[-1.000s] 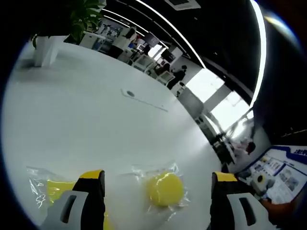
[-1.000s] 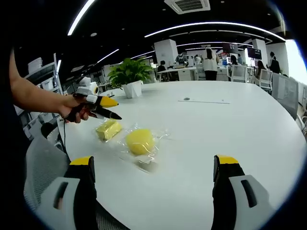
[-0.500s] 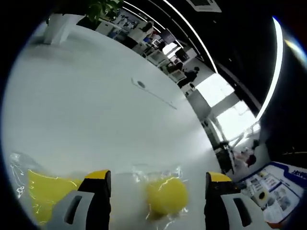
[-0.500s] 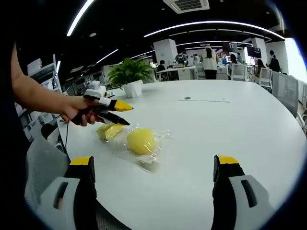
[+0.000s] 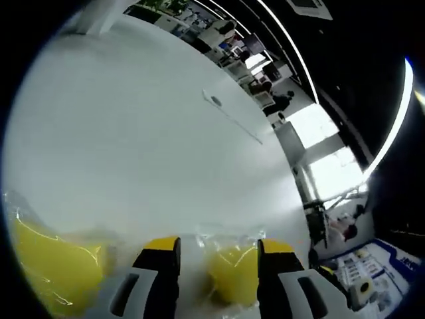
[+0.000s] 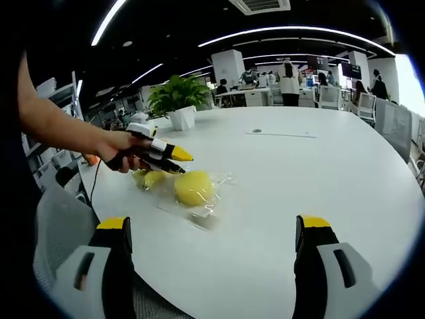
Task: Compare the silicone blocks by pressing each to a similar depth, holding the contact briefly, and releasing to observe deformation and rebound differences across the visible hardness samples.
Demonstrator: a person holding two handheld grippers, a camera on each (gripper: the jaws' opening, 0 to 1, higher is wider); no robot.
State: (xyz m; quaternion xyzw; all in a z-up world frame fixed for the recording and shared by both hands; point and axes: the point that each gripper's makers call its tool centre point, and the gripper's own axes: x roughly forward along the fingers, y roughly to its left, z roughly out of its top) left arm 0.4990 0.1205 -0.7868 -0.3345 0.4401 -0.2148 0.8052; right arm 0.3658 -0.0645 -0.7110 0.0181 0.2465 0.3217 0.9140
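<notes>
Left gripper (image 6: 174, 161) dips toward the bagged round yellow block (image 6: 193, 188) on the white table (image 6: 319, 179) — jaws narrowly parted, empty, lining up a press; right gripper (image 6: 212, 246) hangs wide open.

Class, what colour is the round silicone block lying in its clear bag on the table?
Yellow. The round block shows best in the right gripper view, inside its clear bag.

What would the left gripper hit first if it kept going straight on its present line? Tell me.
Most likely the round yellow block in its clear bag: it sits between the left gripper jaws, close ahead. Contact is unclear.
</notes>
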